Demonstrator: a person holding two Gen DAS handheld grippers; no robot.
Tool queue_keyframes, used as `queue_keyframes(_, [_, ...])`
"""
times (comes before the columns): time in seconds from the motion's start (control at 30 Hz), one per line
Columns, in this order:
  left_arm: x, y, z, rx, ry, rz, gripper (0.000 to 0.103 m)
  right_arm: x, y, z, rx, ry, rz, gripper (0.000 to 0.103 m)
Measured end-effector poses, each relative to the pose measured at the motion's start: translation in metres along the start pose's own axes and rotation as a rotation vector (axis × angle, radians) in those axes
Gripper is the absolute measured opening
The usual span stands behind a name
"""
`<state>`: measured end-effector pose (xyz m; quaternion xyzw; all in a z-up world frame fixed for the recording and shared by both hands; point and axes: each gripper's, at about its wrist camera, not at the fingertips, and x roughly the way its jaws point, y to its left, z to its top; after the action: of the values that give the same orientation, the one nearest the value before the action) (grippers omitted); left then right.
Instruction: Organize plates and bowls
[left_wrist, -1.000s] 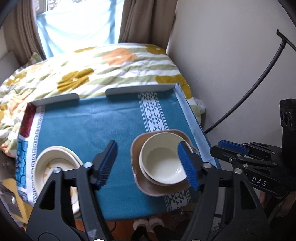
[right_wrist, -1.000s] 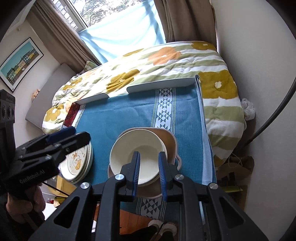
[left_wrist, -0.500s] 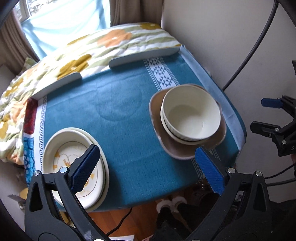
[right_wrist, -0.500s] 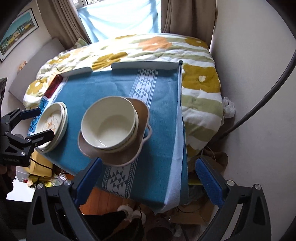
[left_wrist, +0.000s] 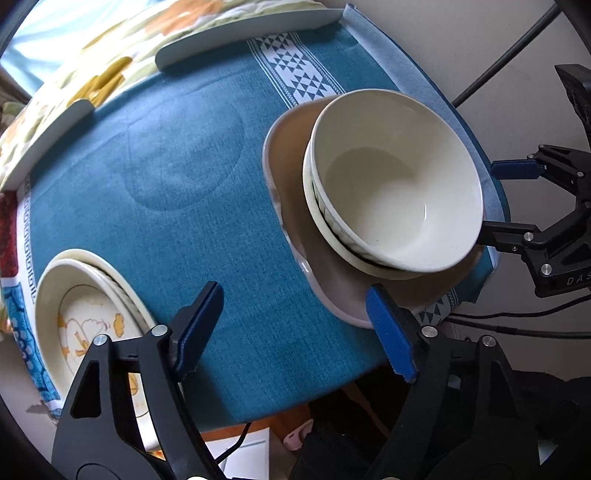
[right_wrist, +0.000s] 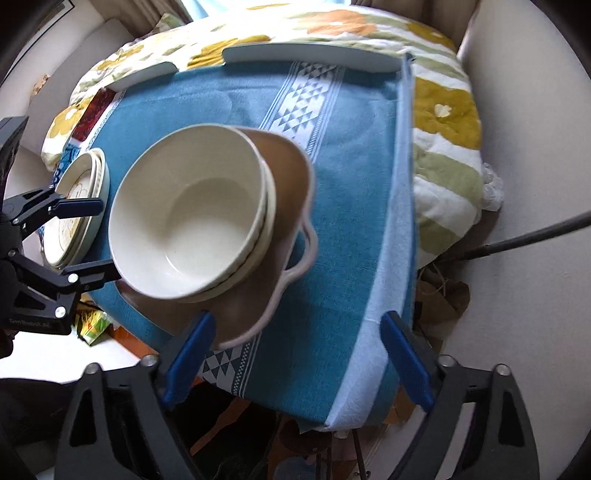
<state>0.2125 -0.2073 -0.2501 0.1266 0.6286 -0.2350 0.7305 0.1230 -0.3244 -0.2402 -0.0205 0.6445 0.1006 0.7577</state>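
Note:
Stacked cream bowls (left_wrist: 395, 192) sit in a brown dish with a pale rim (left_wrist: 291, 177) on the right of the blue cloth; they also show in the right wrist view (right_wrist: 192, 218), in the dish (right_wrist: 284, 173). A stack of cream plates with a yellow drawing (left_wrist: 85, 314) lies at the table's front left (right_wrist: 79, 206). My left gripper (left_wrist: 295, 328) is open and empty above the front edge, between plates and dish. My right gripper (right_wrist: 299, 362) is open and empty, low over the front edge just right of the dish; it shows at the right in the left wrist view (left_wrist: 517, 199).
The small table is covered by a blue woven cloth (left_wrist: 184, 177) with white patterned bands and has raised grey rails (right_wrist: 310, 55) at the back. A flowered quilt (right_wrist: 443, 122) lies behind and to the right. A wall and a black cable (right_wrist: 535, 236) are at the right.
Both grippers have come lower and closer to the table's front edge. The right gripper went from shut to wide open. The left gripper's jaws have narrowed slightly.

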Motion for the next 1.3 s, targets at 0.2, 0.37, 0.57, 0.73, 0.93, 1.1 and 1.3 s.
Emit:
queue_keyframes(0.2, [0.021, -0.008, 0.012, 0.076, 0.071, -0.023, 0.056, 0.027, 0.009, 0.011, -0.09, 0.099, 0.005, 0.059])
queue_keyframes(0.37, [0.034, -0.013, 0.016, 0.101, 0.103, -0.057, 0.036, 0.038, 0.011, 0.015, -0.103, 0.129, 0.097, 0.025])
queue_keyframes(0.57, [0.041, -0.021, 0.014, 0.128, 0.084, -0.066, 0.022, 0.041, 0.008, 0.011, -0.095, 0.115, 0.142, 0.021])
queue_keyframes(0.73, [0.038, -0.027, 0.01, 0.157, 0.055, -0.025, 0.022, 0.034, 0.006, 0.005, -0.097, 0.082, 0.14, 0.021])
queue_keyframes(0.93, [0.028, -0.032, 0.007, 0.154, 0.003, 0.007, 0.022, 0.025, 0.006, 0.006, -0.097, 0.041, 0.136, 0.021])
queue_keyframes(1.1, [-0.001, -0.032, -0.002, 0.119, -0.034, 0.028, 0.022, 0.005, 0.01, 0.013, -0.139, 0.012, 0.13, 0.021])
queue_keyframes(1.3, [-0.056, -0.01, -0.017, 0.063, -0.088, 0.081, 0.022, -0.033, 0.037, 0.029, -0.227, -0.028, 0.153, 0.021])
